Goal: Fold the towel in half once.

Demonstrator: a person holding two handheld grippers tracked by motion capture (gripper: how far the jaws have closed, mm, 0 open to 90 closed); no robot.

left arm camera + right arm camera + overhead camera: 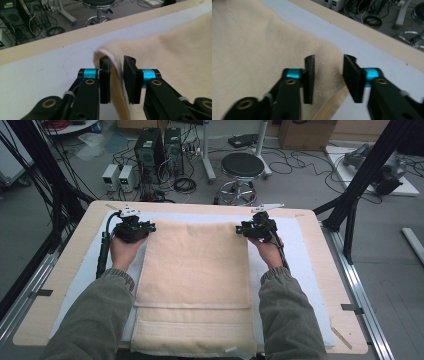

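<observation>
Worktop (320,270), light wood, carries a pale blue-white mat (305,250). Cream towel (195,270) lies folded on the mat, centred, its near end hanging over the worktop's near edge. Person's sleeves (95,315) come in from below, one hand at each far corner of the towel. Left claw (117,80) sits at the far left corner, jaws spread a little, a raised fold of towel between them, pads not pressing it. Right claw (328,77) sits at the far right corner, jaws spread, towel corner in the gap, not pinched.
</observation>
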